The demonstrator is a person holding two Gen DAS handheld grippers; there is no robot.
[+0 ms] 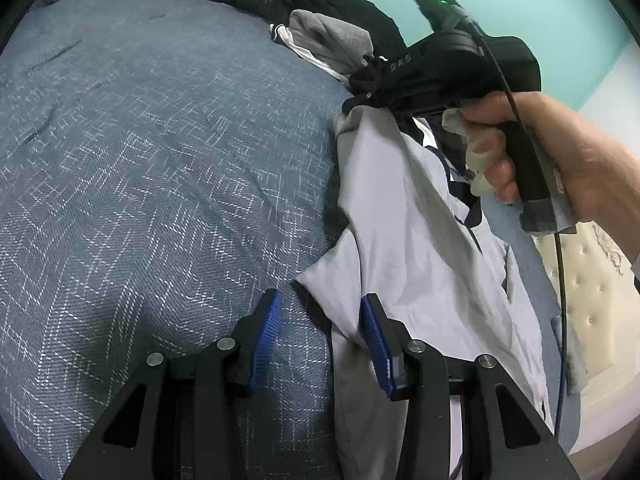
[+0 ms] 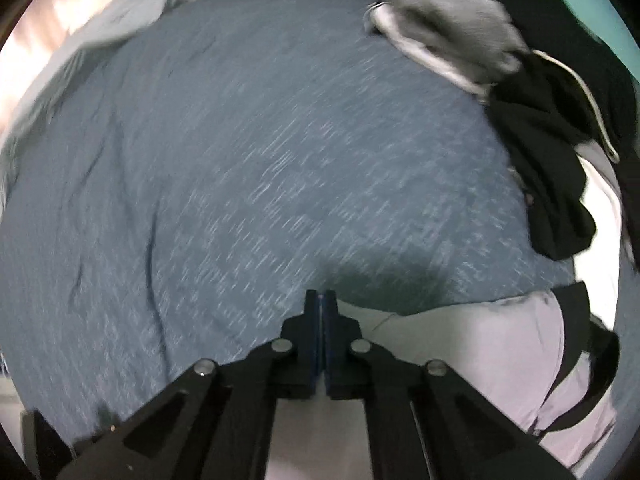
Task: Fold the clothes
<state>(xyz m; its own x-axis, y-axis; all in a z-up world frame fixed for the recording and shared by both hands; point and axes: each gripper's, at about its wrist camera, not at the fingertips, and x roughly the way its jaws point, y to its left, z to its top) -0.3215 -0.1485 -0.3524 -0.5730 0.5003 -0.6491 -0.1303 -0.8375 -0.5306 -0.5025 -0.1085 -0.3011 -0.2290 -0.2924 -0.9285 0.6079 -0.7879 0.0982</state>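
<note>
Right gripper lifts the pale garment, left gripper waits open beside it.

The right gripper point(image 1: 360, 100), held in a person's hand point(image 1: 532, 148), has its jaws pinched on the top edge of the light grey garment point(image 1: 416, 240), which hangs down over the blue bedspread point(image 1: 160, 160). The left gripper point(image 1: 320, 312) has its blue pads point(image 1: 268, 336) spread wide, the hanging cloth lying against the right-hand pad. Behind, at the bed's far edge, sits a pile of grey and black clothes point(image 1: 340, 32). The right wrist view is motion-blurred, its jaws point(image 2: 320, 300) pressed together.
</note>
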